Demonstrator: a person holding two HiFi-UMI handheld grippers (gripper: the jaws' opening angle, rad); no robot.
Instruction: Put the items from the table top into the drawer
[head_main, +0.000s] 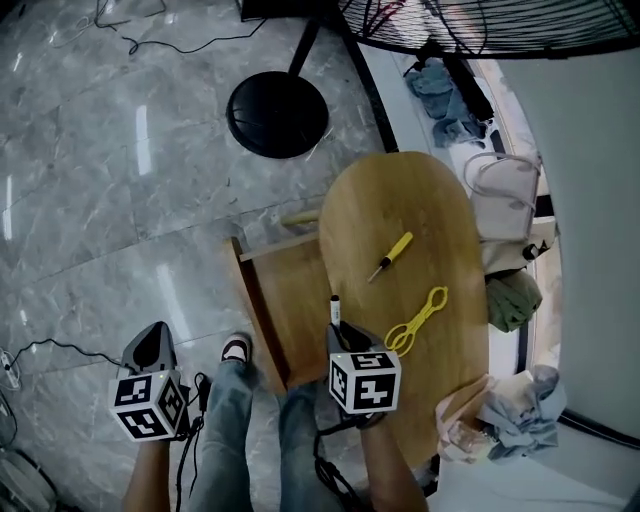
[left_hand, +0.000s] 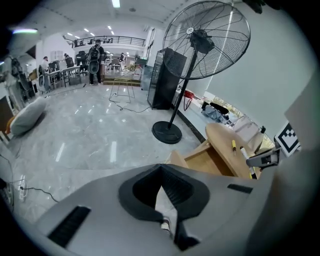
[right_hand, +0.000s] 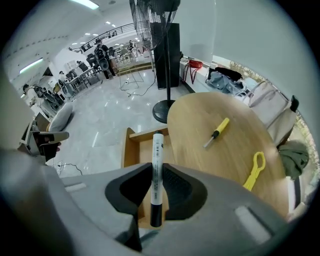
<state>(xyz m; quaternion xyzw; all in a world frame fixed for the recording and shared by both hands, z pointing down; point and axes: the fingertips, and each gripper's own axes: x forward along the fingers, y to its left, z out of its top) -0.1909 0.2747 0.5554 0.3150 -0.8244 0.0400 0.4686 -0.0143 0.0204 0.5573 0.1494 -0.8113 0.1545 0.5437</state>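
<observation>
Currently a white marker, label print unreadable, is clamped by the right gripper, drawer at 11 o'clock. Left gripper is closed, nothing held.

White black-capped marker is held clamped in the right gripper over the edge of the open wooden drawer; yellow-handled screwdriver and yellow tongs are seen lying apart on the oval table top.

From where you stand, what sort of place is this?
Probably a big open workshop or office hall: a polished stone floor, a tall pedestal fan, and people at desks under a railed balcony in the distance.
</observation>
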